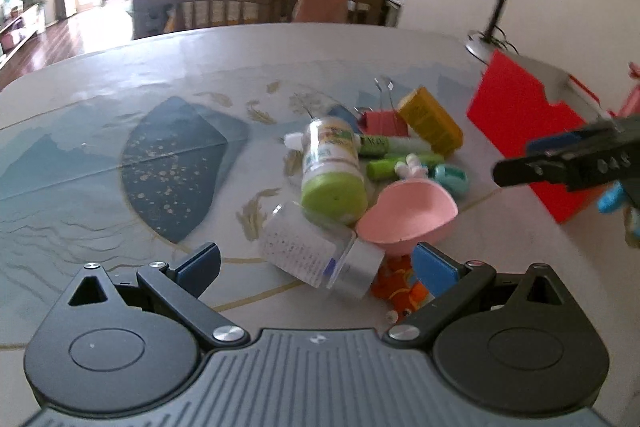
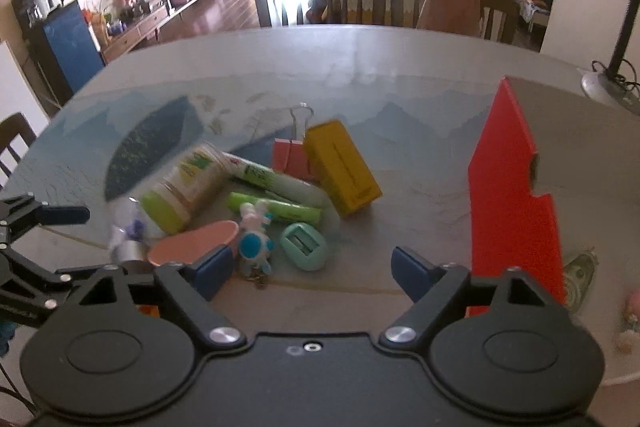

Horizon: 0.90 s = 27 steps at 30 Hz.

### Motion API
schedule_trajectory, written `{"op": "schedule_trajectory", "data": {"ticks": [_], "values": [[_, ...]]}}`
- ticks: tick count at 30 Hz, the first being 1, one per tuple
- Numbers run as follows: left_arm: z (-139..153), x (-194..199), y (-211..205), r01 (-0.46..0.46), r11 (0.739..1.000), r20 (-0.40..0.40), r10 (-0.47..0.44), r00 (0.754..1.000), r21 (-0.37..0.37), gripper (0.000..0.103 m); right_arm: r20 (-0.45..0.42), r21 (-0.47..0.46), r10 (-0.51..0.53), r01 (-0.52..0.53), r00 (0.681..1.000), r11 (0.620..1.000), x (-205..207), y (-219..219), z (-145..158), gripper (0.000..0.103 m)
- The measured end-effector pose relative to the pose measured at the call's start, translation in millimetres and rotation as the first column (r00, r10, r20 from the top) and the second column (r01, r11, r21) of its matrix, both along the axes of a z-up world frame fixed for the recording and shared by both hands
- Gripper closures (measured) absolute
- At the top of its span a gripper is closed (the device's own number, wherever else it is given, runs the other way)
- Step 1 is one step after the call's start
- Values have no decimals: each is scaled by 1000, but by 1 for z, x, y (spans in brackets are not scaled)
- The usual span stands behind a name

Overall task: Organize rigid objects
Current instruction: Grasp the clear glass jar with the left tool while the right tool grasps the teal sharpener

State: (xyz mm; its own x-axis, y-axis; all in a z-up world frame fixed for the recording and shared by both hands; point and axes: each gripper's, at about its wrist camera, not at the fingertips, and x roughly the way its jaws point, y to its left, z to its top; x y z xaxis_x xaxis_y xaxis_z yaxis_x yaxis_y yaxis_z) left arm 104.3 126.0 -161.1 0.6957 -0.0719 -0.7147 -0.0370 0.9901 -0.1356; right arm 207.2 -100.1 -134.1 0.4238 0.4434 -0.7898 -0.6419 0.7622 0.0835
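Left gripper (image 1: 316, 269): jaws wide, gripping nothing; clear bottle (image 1: 316, 253) with silver cap lying between the fingers, pads not pressing it. Long axis from 10 to 4 o'clock, cap at the 4 o'clock end. Orange toy (image 1: 400, 289) just beside the right finger.

At 12 o'clock of that bottle, green-capped jar (image 1: 334, 167) on its side, long axis near 12 to 6, green cap toward 6. Pink bowl (image 1: 408, 217) at 3 o'clock of the jar, tipped, mouth facing up toward 12.

Right gripper (image 2: 314, 273): jaws open, empty, bare table (image 2: 360, 75) between the fingers. Teal sharpener (image 2: 303, 246) and blue-white figure (image 2: 255, 239) just ahead toward 11 o'clock. Beyond, green tubes (image 2: 276, 207) lying roughly 10 to 4. Yellow box (image 2: 342, 167) at 12 o'clock, tilted, long axis 11 to 5; pink binder clip (image 2: 290, 155) touching its left side, handles toward 12. Red box (image 2: 514, 199) upright at 2 o'clock, well apart from the pile.
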Motion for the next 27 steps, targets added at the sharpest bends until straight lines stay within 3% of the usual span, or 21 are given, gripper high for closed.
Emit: {"op": "schedule_trajectory", "data": {"ticks": [4,19,24,27], "values": [[-6,3,-1,38,998,3,-39,999,56,0,-13,-32,21,-22,1000,999,9,5,-12,28],[-13,13,1,61,997,-2,-61,998,56,2,-43,-39,76,-78,996,996,23,20,-26,54],[-11,16,-2,71,995,4,-72,997,66,13,-53,-26,71,-72,996,997,25,21,-27,56],[-11,17,-5,90,993,-6,-90,996,71,22,-68,-17,70,-71,995,997,26,22,-28,64]]}}
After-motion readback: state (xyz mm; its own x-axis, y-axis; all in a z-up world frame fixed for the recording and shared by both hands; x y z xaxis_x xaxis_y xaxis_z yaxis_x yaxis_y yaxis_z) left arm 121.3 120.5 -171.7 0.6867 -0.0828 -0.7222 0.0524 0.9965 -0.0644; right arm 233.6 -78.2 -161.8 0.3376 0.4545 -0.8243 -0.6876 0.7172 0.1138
